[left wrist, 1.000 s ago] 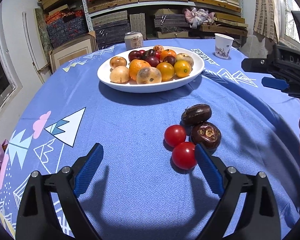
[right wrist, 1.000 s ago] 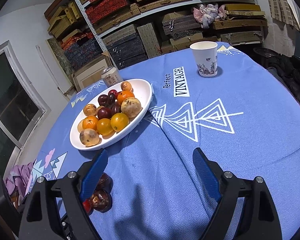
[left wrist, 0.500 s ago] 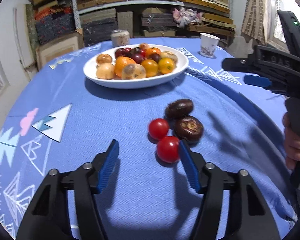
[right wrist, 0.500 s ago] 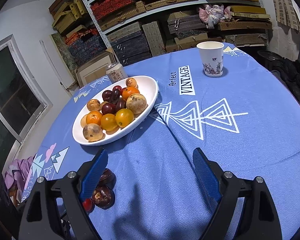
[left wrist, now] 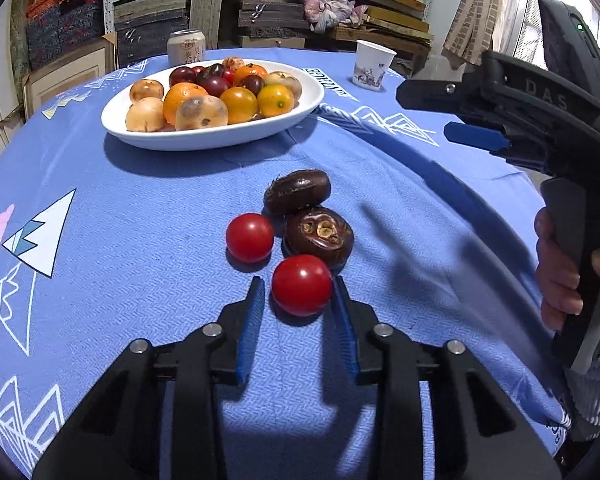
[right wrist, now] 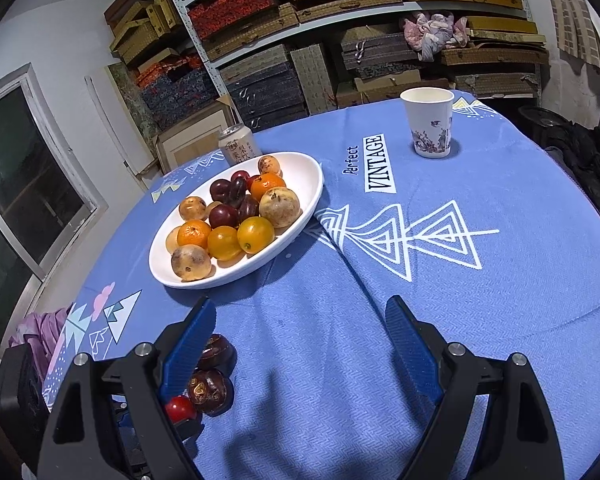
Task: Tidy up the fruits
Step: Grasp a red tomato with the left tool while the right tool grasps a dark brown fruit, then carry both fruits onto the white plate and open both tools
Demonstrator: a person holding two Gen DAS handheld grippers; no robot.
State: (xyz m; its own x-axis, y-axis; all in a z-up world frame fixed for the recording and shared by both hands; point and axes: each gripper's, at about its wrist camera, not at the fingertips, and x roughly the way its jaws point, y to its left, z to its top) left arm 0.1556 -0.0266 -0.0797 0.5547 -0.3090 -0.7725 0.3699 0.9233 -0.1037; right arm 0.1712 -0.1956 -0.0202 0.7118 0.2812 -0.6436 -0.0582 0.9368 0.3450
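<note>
The left gripper (left wrist: 299, 294) has just been closing around the nearer round red cherry tomato (left wrist: 301, 285), nearly grasping it for the white oval plate (left wrist: 204, 141).

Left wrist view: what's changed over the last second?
The left hand-held gripper has been closing its jaws around the nearer cherry tomato; whether both pads press it is unclear. The other tomato, two dark fruits, plate and the open right hand-held gripper stayed put.
</note>
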